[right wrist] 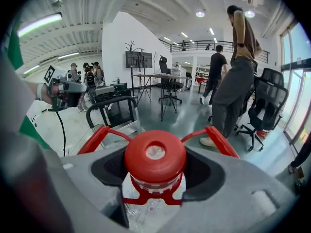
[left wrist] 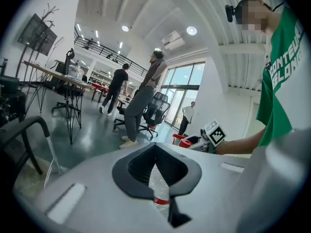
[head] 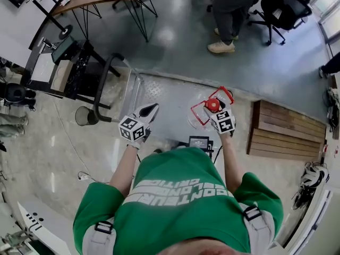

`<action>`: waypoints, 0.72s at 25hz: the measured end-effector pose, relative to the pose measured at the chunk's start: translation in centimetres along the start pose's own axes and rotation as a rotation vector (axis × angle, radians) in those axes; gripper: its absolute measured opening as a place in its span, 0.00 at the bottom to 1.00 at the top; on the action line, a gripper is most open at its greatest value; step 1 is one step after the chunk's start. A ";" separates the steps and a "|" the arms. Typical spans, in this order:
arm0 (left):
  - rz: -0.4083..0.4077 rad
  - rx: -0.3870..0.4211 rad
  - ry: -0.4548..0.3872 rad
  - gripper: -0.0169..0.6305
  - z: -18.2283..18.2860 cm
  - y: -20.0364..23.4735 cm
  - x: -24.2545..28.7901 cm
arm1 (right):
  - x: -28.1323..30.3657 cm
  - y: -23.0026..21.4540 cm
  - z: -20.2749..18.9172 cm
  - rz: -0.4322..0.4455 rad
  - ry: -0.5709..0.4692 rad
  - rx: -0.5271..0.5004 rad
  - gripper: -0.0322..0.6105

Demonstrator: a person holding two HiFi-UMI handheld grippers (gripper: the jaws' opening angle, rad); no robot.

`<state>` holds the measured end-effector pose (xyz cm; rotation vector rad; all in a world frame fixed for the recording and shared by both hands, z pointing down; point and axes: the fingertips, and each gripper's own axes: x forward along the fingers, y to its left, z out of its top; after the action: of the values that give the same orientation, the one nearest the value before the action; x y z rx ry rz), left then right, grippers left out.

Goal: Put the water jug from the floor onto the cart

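While my right gripper [right wrist: 154, 188] clamps the jug [head: 197, 117] by the neck under its red cap [right wrist: 155, 160], the jug sits over the cart [head: 159, 95] deck; I cannot tell if it touches. My left gripper [left wrist: 161, 191] is pinched to a slit, empty, beside it. White print on the green shirt [left wrist: 287, 96] partly reads "BELONG".

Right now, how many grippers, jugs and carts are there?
grippers: 2 (left gripper, right gripper)
jug: 1
cart: 1
total: 4
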<state>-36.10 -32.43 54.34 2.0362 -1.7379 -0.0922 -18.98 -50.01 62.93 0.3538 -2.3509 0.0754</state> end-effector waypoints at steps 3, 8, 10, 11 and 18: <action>0.007 -0.006 0.006 0.05 -0.3 -0.5 1.2 | 0.7 -0.5 -0.6 0.026 0.012 -0.006 0.52; 0.017 -0.015 0.017 0.05 -0.8 -1.7 3.2 | 2.0 -1.1 -1.9 0.073 0.040 -0.054 0.52; 0.018 -0.020 0.014 0.05 -1.1 -2.2 3.7 | 2.6 -1.0 -2.3 0.092 0.052 -0.080 0.52; 0.018 -0.025 0.015 0.05 -1.3 -2.4 3.8 | 2.7 -0.7 -2.4 0.103 0.061 -0.086 0.52; 0.022 -0.059 0.034 0.05 -2.5 -2.9 4.3 | 4.9 -1.1 -4.1 0.136 0.133 -0.129 0.52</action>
<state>-31.74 -35.49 56.53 1.9650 -1.7163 -0.1003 -19.28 -51.52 69.22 0.1221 -2.2321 0.0119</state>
